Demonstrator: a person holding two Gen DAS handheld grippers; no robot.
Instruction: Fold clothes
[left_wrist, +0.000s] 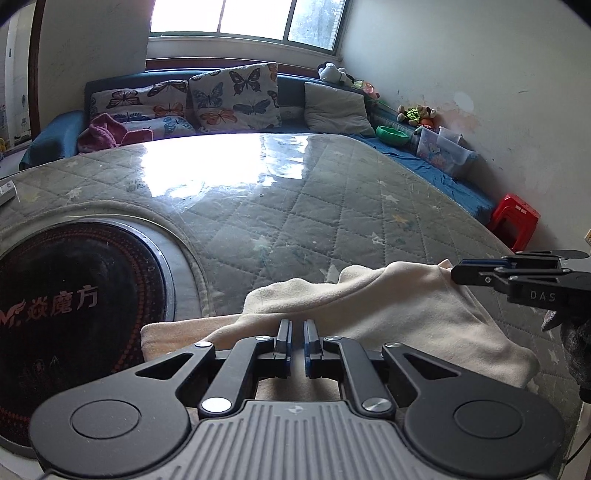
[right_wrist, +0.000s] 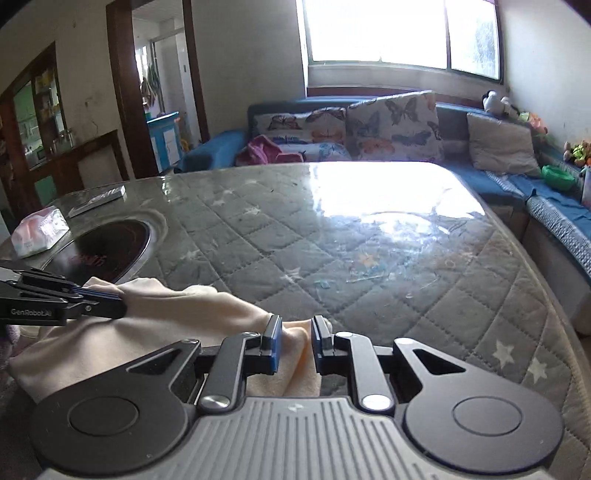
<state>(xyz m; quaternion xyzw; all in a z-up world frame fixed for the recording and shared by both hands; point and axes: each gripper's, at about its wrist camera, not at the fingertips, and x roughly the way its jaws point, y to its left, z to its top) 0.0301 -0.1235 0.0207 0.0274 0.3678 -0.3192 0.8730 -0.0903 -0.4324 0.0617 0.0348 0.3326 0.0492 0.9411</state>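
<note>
A cream garment (left_wrist: 388, 306) lies bunched at the near edge of the quilted table cover (left_wrist: 295, 206). My left gripper (left_wrist: 297, 326) is shut on a fold of the garment near its left part. In the right wrist view the garment (right_wrist: 166, 310) spreads to the left, and my right gripper (right_wrist: 295, 325) holds a cloth fold between its narrowly parted pads. The right gripper shows in the left wrist view (left_wrist: 456, 271), shut at the garment's right edge. The left gripper shows in the right wrist view (right_wrist: 123, 301), shut on the cloth.
A round black cooktop (left_wrist: 74, 306) is set into the table at the left. A tissue pack (right_wrist: 38, 230) and a remote (right_wrist: 98, 201) lie beyond it. A blue sofa with butterfly cushions (left_wrist: 236, 98) runs behind. A red stool (left_wrist: 515, 218) stands at the right.
</note>
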